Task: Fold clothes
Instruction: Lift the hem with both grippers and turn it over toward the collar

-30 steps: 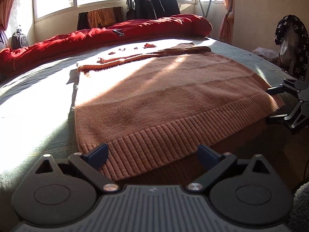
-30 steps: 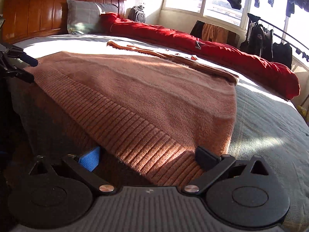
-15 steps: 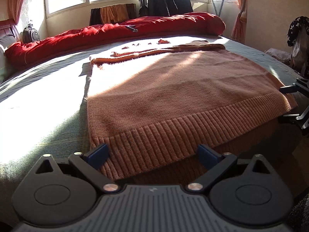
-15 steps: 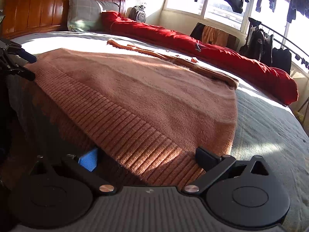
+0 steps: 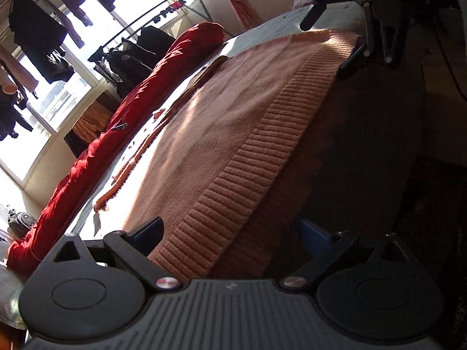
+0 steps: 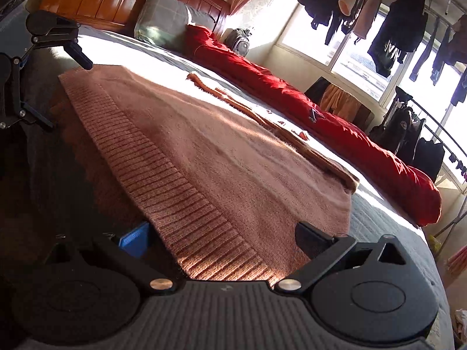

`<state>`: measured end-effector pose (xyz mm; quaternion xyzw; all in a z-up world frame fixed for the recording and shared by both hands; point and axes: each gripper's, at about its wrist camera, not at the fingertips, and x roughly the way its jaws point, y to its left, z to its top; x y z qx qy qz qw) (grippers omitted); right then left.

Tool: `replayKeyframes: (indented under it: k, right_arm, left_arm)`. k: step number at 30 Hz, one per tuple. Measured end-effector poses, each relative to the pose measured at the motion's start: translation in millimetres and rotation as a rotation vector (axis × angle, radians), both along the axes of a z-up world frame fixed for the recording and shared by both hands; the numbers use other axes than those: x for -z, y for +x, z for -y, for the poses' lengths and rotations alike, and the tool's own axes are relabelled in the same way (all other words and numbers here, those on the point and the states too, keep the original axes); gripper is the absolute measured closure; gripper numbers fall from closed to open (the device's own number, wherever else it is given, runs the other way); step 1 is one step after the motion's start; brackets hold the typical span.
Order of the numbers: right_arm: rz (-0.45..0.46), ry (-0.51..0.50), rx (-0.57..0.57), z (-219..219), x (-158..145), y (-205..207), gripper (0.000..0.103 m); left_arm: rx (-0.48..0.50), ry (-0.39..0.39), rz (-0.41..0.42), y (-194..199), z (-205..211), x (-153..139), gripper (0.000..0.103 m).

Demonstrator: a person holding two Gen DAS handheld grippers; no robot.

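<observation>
Both jaws of the left gripper (image 5: 230, 234) stand spread wide in the left wrist view, with the ribbed hem of the salmon-pink sweater (image 5: 233, 122) lying between them; neither blue-padded finger presses the knit. The sweater lies flat on the bed (image 5: 271, 27), its hem hanging over the near edge into shadow. At the far end of that hem the right gripper (image 5: 329, 40) is visible, also spread, one finger above the corner of the knit and one below. Beyond the sweater a red duvet (image 5: 140, 108) is bunched along the far edge of the bed, and dark clothes (image 5: 38, 38) hang at bright windows above a drying rack (image 5: 146, 20).

From the right wrist view, the right gripper (image 6: 224, 240) likewise has its jaws wide apart, the hem corner of the sweater (image 6: 221, 157) resting between them without being pinched. The left gripper (image 6: 67, 84) shows at the far end of the hem, its fingers parted around the other corner. This view alone shows the head of the bed: a wooden headboard (image 6: 116, 0), a grey pillow (image 6: 166, 20) against it, and a small backpack (image 6: 239, 40) beside the red duvet. It also shows a sleeve (image 6: 256, 110) folded across the sweater's far side. No container appears in either view.
</observation>
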<state>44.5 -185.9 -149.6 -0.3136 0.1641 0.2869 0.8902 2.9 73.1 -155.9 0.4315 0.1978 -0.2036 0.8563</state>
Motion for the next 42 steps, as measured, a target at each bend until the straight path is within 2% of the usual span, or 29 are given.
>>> replayKeyframes:
  k: [5,8,13,16,21,26,28,33,37,42]
  right_arm:
    - [0.093,-0.134,-0.147,-16,13,-14,0.000]
    - [0.136,-0.222,-0.198,-22,25,-20,0.000]
    - [0.245,-0.318,-0.257,-33,45,-32,0.000]
    - [0.356,-0.437,-0.295,-41,63,-43,0.000]
    - [0.505,-0.511,-0.322,-41,71,-57,0.000]
    - [0.563,-0.518,-0.306,-36,68,-64,0.000]
    - [0.615,-0.518,-0.281,-34,66,-65,0.000]
    - [0.647,-0.517,-0.203,-27,58,-58,0.000]
    - [0.658,-0.542,-0.123,-18,56,-49,0.000]
    - [0.613,-0.506,-0.039,-10,49,-43,0.000]
  left_arm:
    - [0.111,0.191,0.115,-10,15,23,0.005]
    - [0.120,0.250,0.167,-9,21,35,0.004]
    - [0.123,0.272,0.186,-5,29,47,0.005]
    - [0.128,0.293,0.217,-7,30,48,0.004]
    - [0.100,0.296,0.258,-12,26,43,0.004]
    - [0.060,0.294,0.287,-15,20,39,0.004]
    - [0.044,0.296,0.298,-17,18,38,0.004]
    - [0.006,0.289,0.330,-18,14,34,0.004]
    - [-0.030,0.275,0.357,-23,10,30,0.004]
    - [-0.058,0.242,0.402,-23,12,23,0.003]
